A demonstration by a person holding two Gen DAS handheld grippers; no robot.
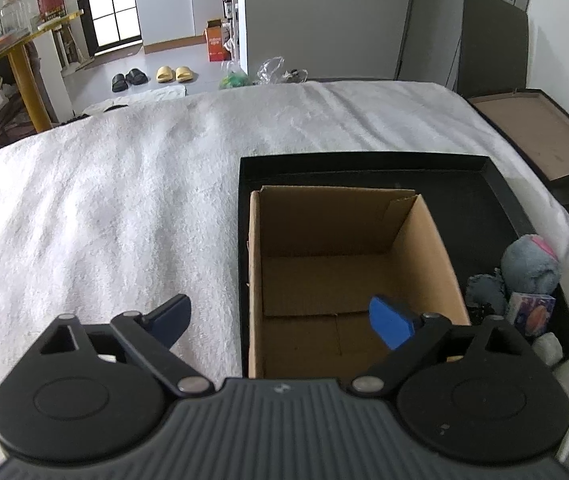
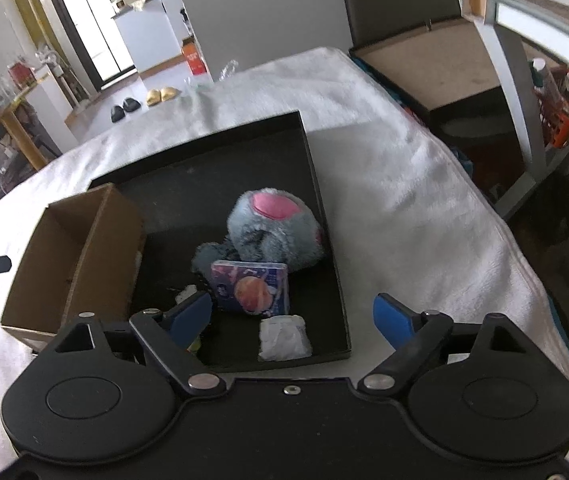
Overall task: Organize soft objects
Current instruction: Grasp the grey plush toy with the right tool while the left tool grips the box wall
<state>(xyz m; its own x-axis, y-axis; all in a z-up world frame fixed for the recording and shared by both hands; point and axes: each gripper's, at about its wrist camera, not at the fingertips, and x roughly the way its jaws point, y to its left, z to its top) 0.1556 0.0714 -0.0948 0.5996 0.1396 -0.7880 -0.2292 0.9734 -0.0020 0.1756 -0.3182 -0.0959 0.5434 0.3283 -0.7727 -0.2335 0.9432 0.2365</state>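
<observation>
box (image 2: 72, 256) left of plush (image 2: 274, 236), both in tray (image 2: 324, 216)

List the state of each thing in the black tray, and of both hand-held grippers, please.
Cardboard box: open on top, upright, empty.
Grey plush toy: lying in the black tray, outside the box.
Purple packet: leaning on the plush.
White packet: flat in tray.
Left hand-held gripper: open, empty.
Right hand-held gripper: open, empty.

From my left wrist feed the cardboard box (image 1: 348, 280) wall hides most of the plush toy (image 1: 530, 266) and tissue pack (image 1: 532, 312); the black tray (image 1: 364, 168) floor under the box is covered. On the right wrist feed, 1 small pale item behind the left finger (image 2: 188, 318) is unreadable. Shelf clutter (image 2: 564, 100) at right is blurred.
</observation>
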